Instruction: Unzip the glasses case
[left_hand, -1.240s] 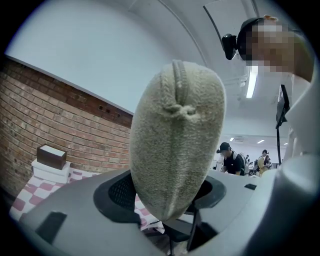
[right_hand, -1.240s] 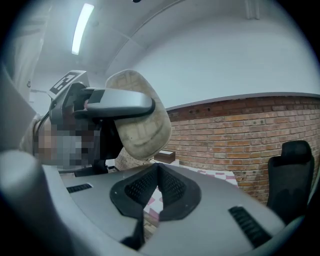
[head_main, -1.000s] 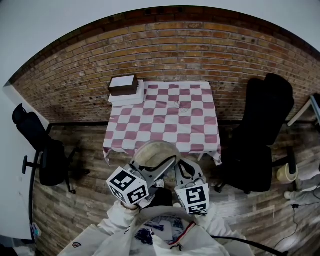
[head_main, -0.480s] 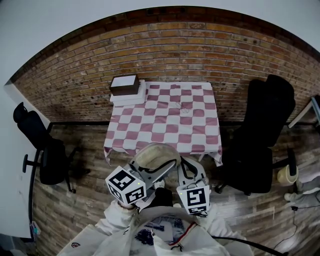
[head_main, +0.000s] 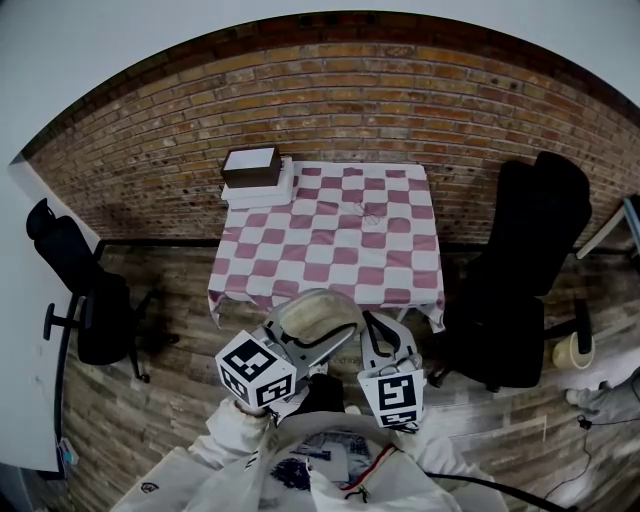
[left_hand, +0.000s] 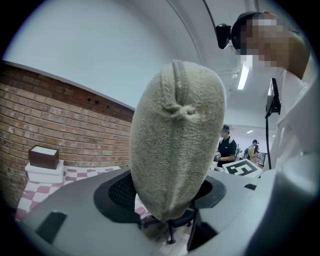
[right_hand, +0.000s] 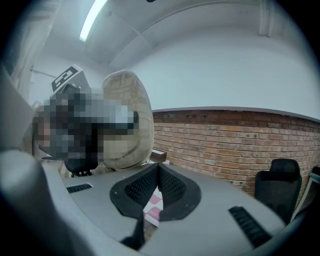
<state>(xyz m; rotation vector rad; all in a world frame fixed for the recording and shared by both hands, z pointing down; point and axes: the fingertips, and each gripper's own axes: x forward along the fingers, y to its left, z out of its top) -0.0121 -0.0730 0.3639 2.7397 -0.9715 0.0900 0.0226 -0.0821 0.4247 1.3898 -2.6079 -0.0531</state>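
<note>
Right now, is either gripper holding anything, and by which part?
The left gripper holds the glasses case by one narrow end, pinched between its jaws. The right gripper is shut on nothing.

Diffuse light from a white ceiling tube lamp (right_hand: 93, 19) above the right tongs (right_hand: 158, 165). Fisheye curvature bends the red brick wall (head_main: 330, 95); corners vignette black; beige woolly glasses case (left_hand: 177, 135) in the left tongs (left_hand: 167, 194) sharp.
</note>
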